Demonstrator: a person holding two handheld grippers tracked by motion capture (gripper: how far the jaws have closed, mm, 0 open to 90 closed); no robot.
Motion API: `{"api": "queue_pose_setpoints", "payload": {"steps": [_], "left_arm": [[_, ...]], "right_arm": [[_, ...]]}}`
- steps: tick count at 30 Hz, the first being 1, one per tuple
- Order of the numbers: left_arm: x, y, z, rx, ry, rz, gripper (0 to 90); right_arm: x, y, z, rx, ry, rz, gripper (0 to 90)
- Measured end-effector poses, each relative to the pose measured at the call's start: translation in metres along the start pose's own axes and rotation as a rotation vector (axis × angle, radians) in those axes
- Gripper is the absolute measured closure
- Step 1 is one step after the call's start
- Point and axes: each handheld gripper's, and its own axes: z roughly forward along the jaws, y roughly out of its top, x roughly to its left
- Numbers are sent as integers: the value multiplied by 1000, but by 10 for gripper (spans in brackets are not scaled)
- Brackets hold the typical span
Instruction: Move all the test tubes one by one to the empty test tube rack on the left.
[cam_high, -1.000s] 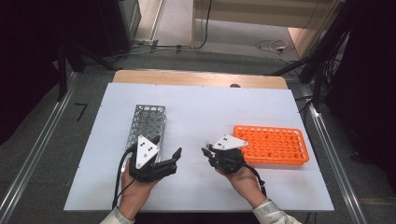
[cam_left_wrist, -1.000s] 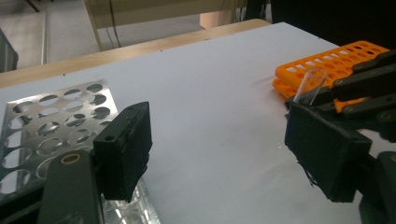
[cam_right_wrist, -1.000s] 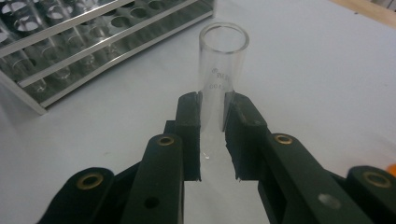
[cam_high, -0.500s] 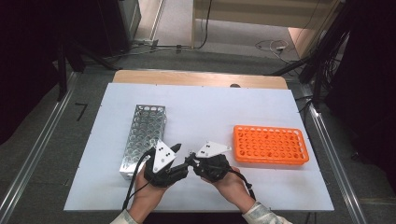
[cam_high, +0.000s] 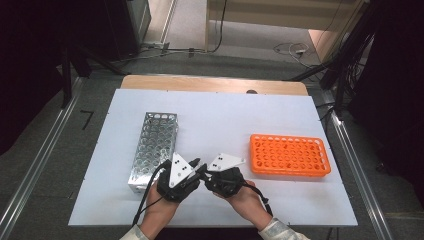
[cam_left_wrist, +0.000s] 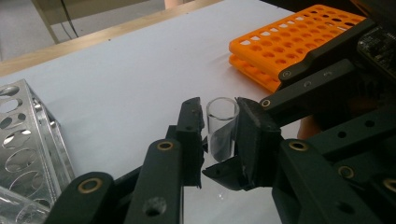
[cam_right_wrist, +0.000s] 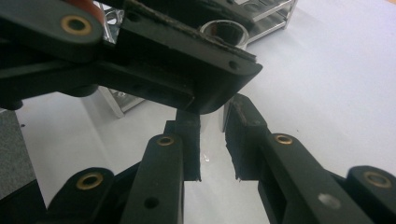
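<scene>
Both the left gripper (cam_left_wrist: 219, 135) and the right gripper (cam_right_wrist: 212, 140) are clamping one clear glass tube (cam_left_wrist: 221, 126) above the white table (cam_high: 225, 115), the left's jaws having just closed.

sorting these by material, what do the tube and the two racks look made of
Tube: clear glass or hard plastic, see-through with a glossy rim; can't tell which. Left rack: shiny silvery metal, likely steel or aluminium, with reflective perforated plates. Right rack: matte orange plastic, uniform moulded colour.

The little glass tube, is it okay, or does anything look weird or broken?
Nothing looks broken or spilled. The one odd thing: both grippers pinch the same clear tube at once, the left gripper near its open top, the right gripper lower down. Both racks sit straight.
</scene>
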Motion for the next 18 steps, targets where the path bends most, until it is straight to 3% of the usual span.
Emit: {"api": "queue_pose_setpoints", "payload": {"steps": [7,14,18], "left_arm": [[-1,1,0,2,-5,0,748],[7,5,-3,-5,8,-29,749],[13,7,-5,-1,20,-45,748]], "right_arm": [[-1,0,-1,1,4,6,724],[-7,1,-5,4,3,19,475],[-14,1,-8,3,-6,42,395]]}}
